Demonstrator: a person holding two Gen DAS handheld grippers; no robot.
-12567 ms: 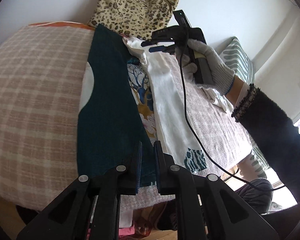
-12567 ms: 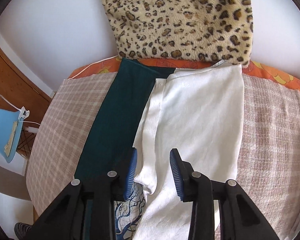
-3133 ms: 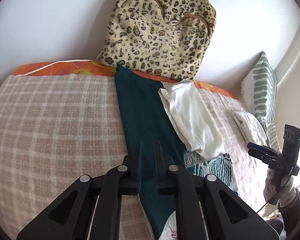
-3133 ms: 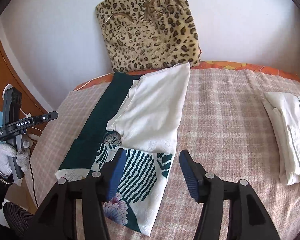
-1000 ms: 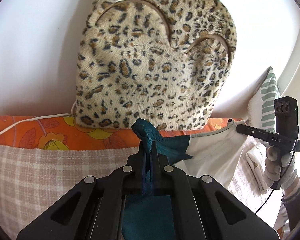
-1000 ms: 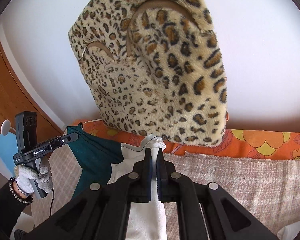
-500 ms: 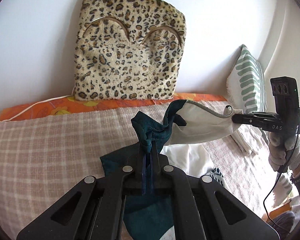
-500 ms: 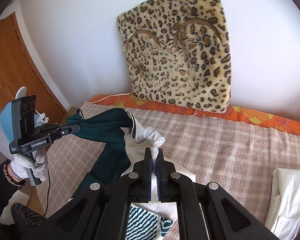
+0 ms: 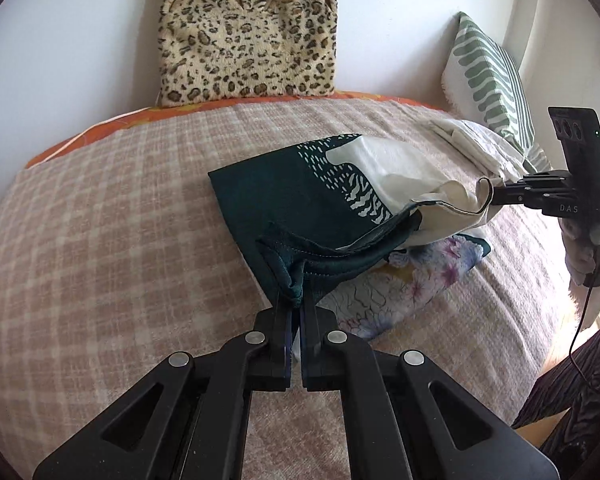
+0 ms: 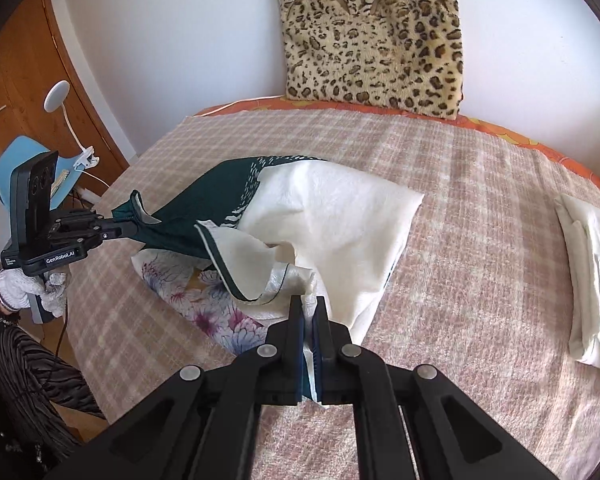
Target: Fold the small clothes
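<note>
Because each corner needs independent control, the left claw [image 9: 296,300] pinches the printed garment's [image 9: 300,196] green corner and the right claw [image 10: 310,312] its cream corner, folding it toward the bed's [image 9: 100,208] near edge.

home bedroom, bed [image 10: 480,208], leopard cushion [image 10: 374,36]

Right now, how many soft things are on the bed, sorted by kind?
Cushions: 2, the leopard cushion and the green striped cushion.
Clothes: 2, the printed garment gripped by both tongs, and the folded white garment.
Blankets: 1, the checked blanket.
Total: 5.
</note>
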